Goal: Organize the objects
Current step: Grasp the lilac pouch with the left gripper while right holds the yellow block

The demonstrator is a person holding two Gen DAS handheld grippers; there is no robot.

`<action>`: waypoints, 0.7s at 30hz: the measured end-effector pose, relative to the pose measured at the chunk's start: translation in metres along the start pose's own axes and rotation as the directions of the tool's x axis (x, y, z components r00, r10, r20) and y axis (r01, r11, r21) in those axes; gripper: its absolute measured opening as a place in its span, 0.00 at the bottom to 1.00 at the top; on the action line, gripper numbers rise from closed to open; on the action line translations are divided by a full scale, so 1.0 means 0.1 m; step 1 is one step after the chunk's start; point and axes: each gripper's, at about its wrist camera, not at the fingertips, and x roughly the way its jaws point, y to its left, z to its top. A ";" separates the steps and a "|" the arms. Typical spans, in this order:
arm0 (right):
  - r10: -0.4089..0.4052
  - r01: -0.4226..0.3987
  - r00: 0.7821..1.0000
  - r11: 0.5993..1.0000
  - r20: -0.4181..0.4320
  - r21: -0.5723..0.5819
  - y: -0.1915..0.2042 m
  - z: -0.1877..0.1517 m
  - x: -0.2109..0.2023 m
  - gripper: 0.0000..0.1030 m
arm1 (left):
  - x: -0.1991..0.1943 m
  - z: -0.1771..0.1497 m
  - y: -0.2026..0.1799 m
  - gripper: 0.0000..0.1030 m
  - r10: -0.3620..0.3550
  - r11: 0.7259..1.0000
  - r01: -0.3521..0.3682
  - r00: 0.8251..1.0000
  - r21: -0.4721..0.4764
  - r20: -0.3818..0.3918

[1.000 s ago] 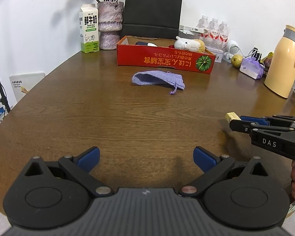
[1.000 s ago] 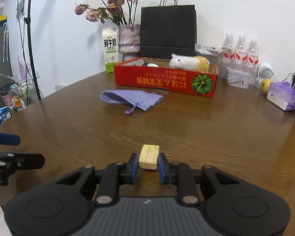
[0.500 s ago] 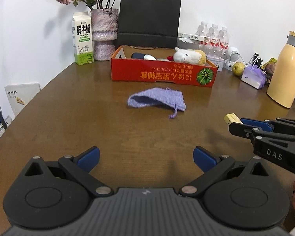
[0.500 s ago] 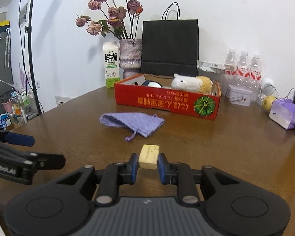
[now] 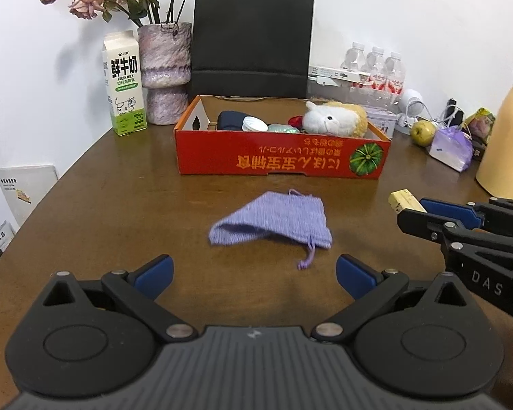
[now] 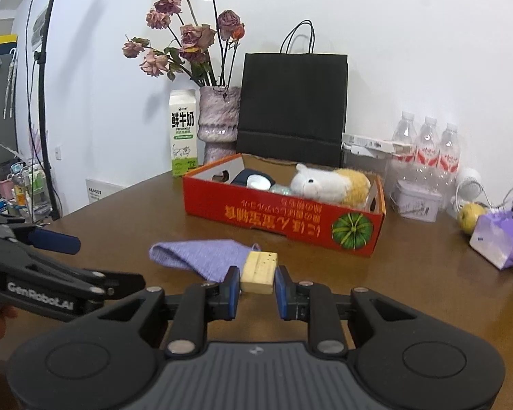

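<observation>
Counter [image 5: 119,212], brown wood, rounded edge. Contents, left to right:

Milk carton [image 5: 123,83], upright at the far left, against the wall. Stoneware vase [image 5: 164,71] with dried roses, just beside it. Black paper bag [image 5: 253,41], standing behind the box.

Left gripper [image 5: 253,273]: fingers [image 5: 154,271] spread wide, nothing between them, aimed at the pouch lying ahead.

Purple drawstring pouch [image 5: 273,223]: flat on the counter in front of the box, cord trailing toward the camera. Not yet stowed.

Red cardboard box [image 5: 280,160]: open-topped, pumpkin printed on its front wall. Already holds a plush toy [image 5: 335,121], a dark item, a white-capped item and something shiny; these cannot be identified further.

Right gripper [image 6: 256,285]: fingers narrow, clamped on a small pale yellow block [image 6: 259,272], carried clear above the counter, near the pouch and short of the box.

Far right: three water bottles [image 5: 376,63], a small tin, a green apple [image 5: 422,132], a purple bag, a yellow thermos jug [image 5: 506,140].

Status, by judgement: partly done. Several items boxed; the block is in transit, probably to the box or pouch; the pouch remains loose.
</observation>
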 end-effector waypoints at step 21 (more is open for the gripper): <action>-0.026 0.026 0.999 0.999 -0.025 0.029 -0.32 0.16 0.71 0.20 | 1.10 0.41 -0.01 1.00 0.022 0.998 -0.027 0.996 -0.054 -0.087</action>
